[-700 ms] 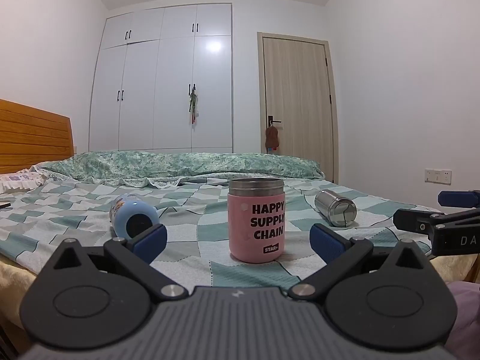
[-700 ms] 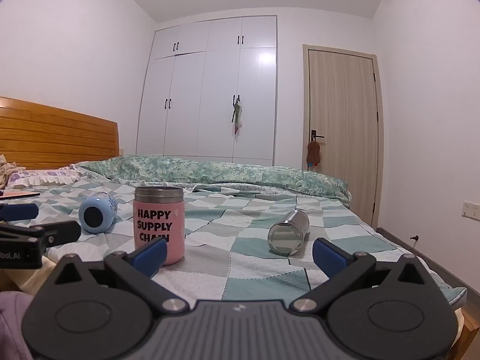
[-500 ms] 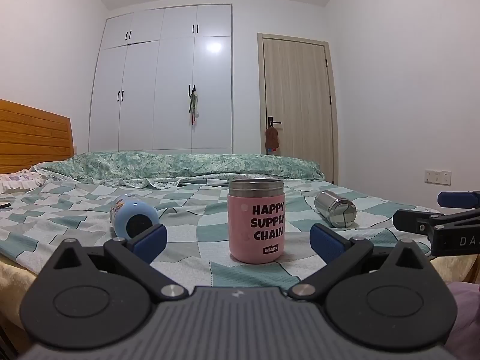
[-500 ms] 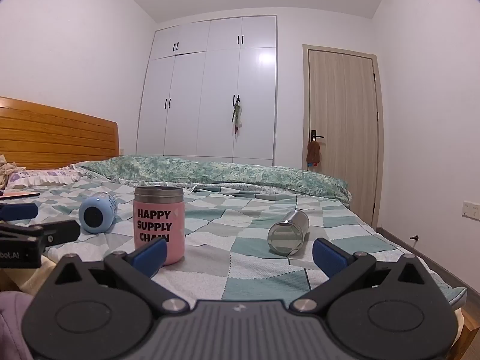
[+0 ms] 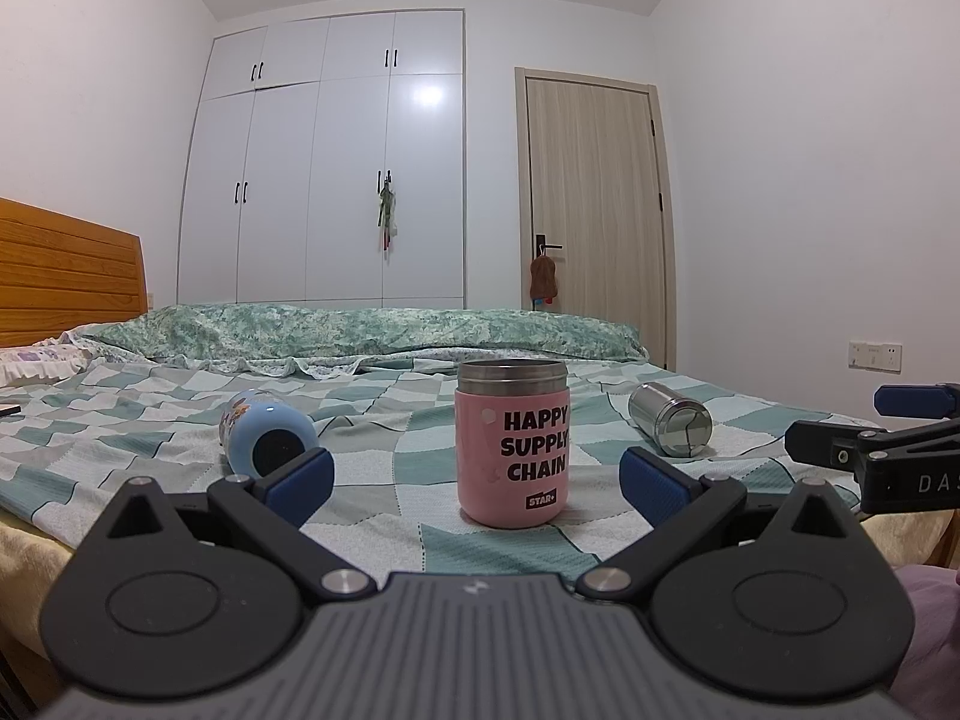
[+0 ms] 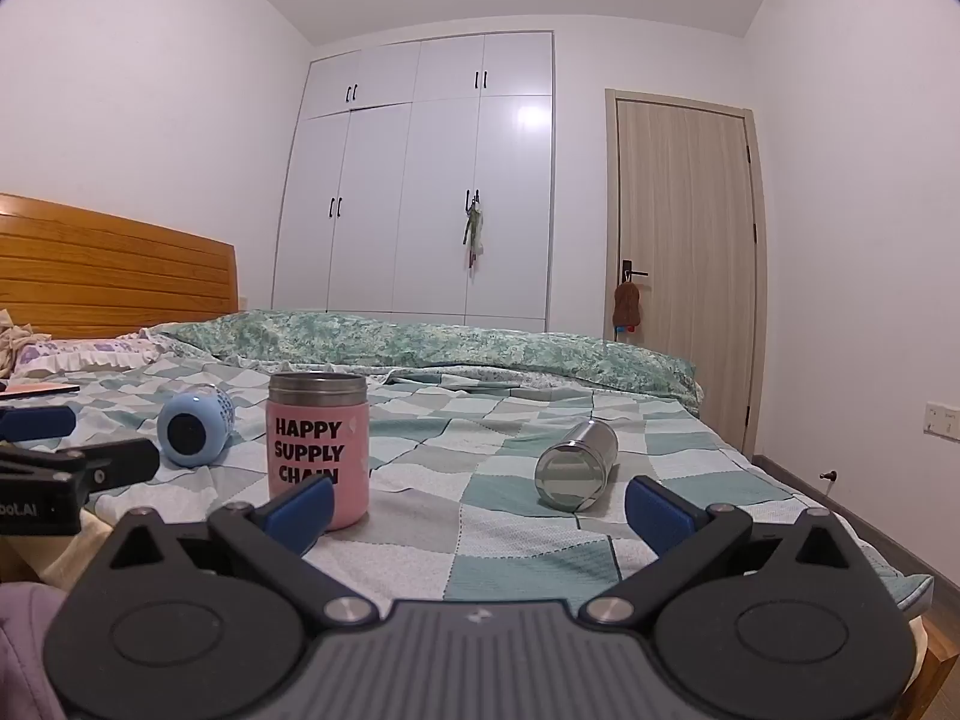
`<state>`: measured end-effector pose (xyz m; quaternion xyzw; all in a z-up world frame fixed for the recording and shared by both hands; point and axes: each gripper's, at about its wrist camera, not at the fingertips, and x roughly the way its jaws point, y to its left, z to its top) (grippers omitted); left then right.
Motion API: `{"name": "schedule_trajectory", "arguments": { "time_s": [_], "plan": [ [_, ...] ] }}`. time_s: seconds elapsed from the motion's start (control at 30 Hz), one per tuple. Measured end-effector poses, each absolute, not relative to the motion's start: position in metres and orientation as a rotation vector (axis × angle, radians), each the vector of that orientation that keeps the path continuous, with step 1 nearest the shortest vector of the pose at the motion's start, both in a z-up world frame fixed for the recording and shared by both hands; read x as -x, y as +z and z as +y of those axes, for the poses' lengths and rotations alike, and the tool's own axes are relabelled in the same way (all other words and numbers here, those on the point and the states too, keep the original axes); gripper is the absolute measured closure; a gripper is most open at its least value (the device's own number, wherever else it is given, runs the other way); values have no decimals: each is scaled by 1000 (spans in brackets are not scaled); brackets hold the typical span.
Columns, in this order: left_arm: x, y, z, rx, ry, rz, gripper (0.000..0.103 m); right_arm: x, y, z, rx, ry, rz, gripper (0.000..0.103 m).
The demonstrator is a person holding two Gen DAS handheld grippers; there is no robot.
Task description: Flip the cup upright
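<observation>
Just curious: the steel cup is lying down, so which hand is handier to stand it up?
Probably the right: the steel cup lies nearly between its open tongs, whereas it sits off to the side of the left tongs.

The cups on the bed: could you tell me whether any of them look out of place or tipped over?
Two do. The blue cup and the steel cup lie on their sides on the checked bedspread, either side of the upright pink cup. Nothing looks spilled or damaged.
</observation>
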<state>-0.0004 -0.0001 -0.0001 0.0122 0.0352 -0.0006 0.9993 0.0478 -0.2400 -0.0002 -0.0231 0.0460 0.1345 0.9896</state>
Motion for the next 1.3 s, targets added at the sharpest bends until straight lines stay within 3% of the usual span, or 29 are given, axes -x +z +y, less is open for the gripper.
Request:
{"name": "schedule_trajectory", "arguments": {
  "time_s": [1.3],
  "plan": [
    [1, 0, 0, -22, -1, 68, 0, -48, 1, -239, 52, 272, 101, 0]
  ]
}}
